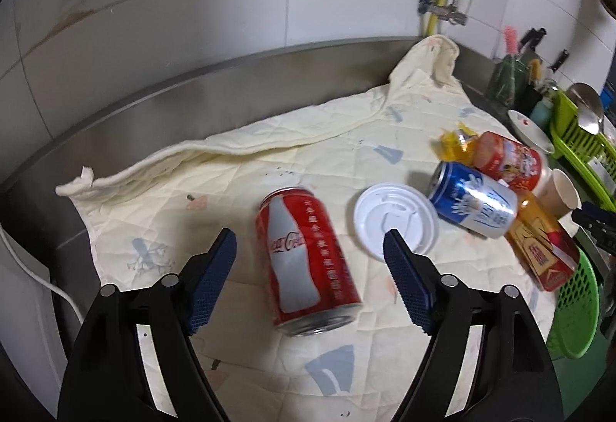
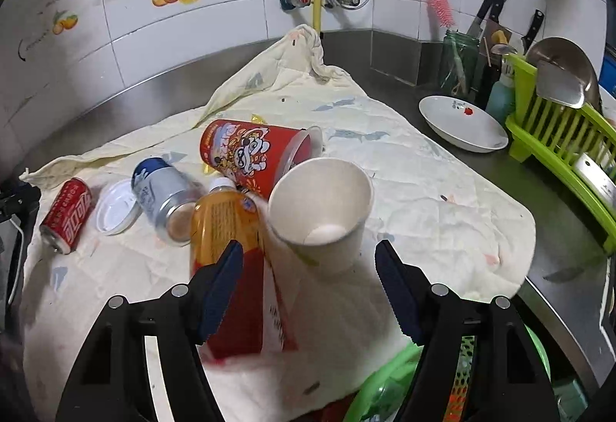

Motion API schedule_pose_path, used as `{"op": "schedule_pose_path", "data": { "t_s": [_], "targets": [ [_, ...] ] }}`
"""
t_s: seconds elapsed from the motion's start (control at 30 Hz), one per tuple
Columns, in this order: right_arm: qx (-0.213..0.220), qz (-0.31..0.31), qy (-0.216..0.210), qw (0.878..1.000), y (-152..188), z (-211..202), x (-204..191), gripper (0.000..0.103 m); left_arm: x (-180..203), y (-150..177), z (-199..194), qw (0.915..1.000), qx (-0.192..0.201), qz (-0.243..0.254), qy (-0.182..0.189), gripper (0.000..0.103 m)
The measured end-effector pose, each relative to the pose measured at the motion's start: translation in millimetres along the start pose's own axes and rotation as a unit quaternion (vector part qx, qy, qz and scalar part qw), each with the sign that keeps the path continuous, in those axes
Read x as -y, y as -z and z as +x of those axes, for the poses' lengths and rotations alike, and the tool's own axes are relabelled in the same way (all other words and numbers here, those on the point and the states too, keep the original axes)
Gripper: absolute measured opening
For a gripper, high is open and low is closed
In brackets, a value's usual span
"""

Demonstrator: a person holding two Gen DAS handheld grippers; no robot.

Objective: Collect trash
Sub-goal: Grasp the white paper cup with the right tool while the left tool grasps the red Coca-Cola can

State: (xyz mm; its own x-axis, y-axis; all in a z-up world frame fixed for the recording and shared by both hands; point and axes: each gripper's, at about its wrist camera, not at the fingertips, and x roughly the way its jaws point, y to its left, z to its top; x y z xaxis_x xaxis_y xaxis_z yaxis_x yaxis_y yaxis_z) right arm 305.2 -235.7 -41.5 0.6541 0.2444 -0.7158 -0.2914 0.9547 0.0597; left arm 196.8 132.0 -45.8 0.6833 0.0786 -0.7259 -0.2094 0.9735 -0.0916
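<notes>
Steel counter [image 1: 127,114] w/ pale quilted cloth [image 1: 238,168] spread over it, tiled wall behind. Red cola can [image 1: 306,260] lies on its side on the cloth, between the left gripper [image 1: 310,248]'s spread jaws, pads not touching it. White lid [image 1: 394,216] just right of it. Right gripper [image 2: 308,266] open too; paper cup [image 2: 321,206] sits between its jaws, orange bottle [image 2: 223,225] by the left finger. Green basket [image 2: 389,379] at cloth's near edge.

Cloth [image 2: 442,191] free right of paper cup [image 2: 321,206]; cans crowd left.

"Coca-Cola" on red can [image 1: 304,260]
</notes>
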Motion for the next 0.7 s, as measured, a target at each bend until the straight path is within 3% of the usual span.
{"op": "schedule_pose_path", "data": {
  "t_s": [0.47,0.7],
  "targets": [
    [-0.014,0.002,0.032,0.999,-13.8,44.6,5.2,0.068,-6.4,-3.0,35.8,0.9990,-0.044,-0.003,-0.009,0.083],
    [-0.010,0.007,0.036,0.999,-15.8,48.5,9.2,0.061,-8.3,-6.2,61.3,0.9966,-0.082,-0.009,0.001,0.084]
  ]
}}
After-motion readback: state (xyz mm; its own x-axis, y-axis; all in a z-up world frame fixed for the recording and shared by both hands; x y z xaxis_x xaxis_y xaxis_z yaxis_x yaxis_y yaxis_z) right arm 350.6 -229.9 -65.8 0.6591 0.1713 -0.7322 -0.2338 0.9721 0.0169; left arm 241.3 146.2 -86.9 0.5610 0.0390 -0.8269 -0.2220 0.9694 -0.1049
